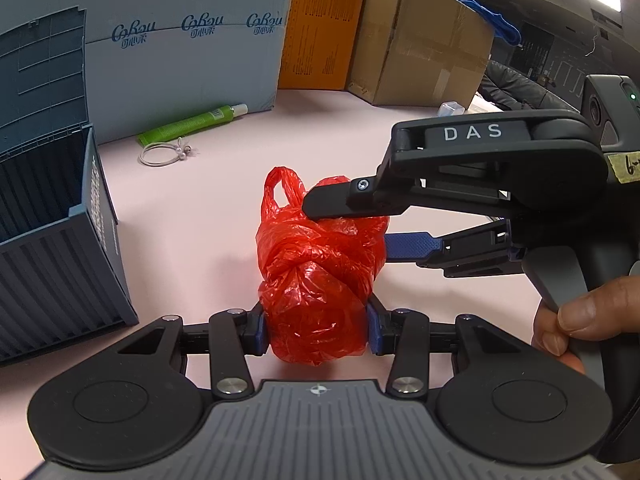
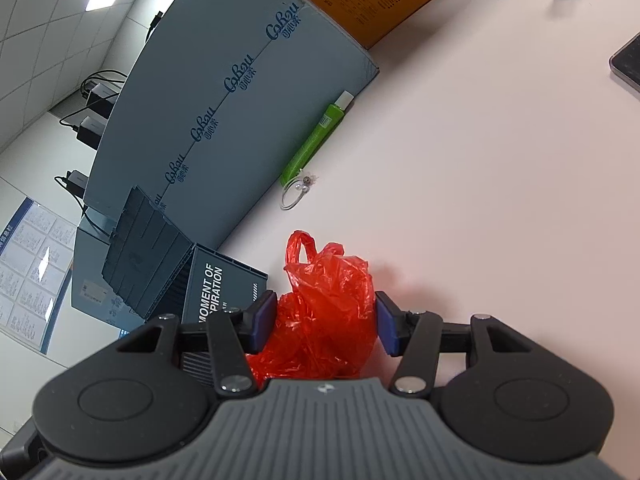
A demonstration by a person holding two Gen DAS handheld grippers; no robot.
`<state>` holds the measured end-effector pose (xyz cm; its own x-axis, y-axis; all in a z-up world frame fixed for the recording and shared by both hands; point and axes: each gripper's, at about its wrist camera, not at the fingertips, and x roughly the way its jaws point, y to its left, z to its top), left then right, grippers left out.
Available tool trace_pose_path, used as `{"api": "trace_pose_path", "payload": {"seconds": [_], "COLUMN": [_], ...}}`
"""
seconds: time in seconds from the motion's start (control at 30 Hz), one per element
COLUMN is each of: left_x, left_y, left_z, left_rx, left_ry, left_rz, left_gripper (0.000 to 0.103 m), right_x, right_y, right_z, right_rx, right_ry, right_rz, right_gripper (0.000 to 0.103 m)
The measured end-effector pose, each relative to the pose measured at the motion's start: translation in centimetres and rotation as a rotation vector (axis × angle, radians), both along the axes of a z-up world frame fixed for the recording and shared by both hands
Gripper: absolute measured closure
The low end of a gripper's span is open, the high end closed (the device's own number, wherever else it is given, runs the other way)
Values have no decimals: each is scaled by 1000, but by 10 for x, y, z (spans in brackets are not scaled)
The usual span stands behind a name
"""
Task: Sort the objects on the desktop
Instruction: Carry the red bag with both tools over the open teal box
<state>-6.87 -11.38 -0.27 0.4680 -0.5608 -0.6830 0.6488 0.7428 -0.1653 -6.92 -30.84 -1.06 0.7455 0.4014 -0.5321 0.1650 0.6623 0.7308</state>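
Note:
A crumpled, knotted red plastic bag (image 1: 320,264) (image 2: 328,304) lies low on the pink tabletop (image 1: 208,208). My left gripper (image 1: 317,328) is shut on its near end, with a blue pad pressed into each side. My right gripper (image 1: 348,226) comes in from the right, turned on its side, and is shut on the far part of the bag just below the handle loops. In the right wrist view the bag fills the gap between the right gripper's (image 2: 325,322) pads. A person's hand (image 1: 580,320) holds the right gripper's handle.
A dark slatted crate (image 1: 52,240) (image 2: 208,288) with its lid up stands just left of the bag. Farther back lie a green tube (image 1: 192,124) and a pearl bracelet (image 1: 164,154). A grey carton (image 1: 180,60), an orange box (image 1: 320,28) and brown cartons (image 1: 420,40) line the back edge.

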Motion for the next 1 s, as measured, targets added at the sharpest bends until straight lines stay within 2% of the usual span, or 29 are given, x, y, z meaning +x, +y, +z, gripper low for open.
{"api": "trace_pose_path", "payload": {"seconds": [0.23, 0.57, 1.0], "left_x": [-2, 1, 19], "left_y": [3, 20, 57], "left_z": [5, 27, 61], "left_rx": [-9, -19, -50], "left_ry": [-30, -144, -231], "left_rz": [-21, -15, 60], "left_gripper": [64, 64, 64], "right_x": [-4, 4, 31], "right_y": [3, 22, 59], "right_z": [3, 24, 61], "right_rx": [1, -28, -23], "right_ry": [-29, -139, -259], "right_rz": [-25, -2, 44], "right_gripper": [47, 47, 46]}}
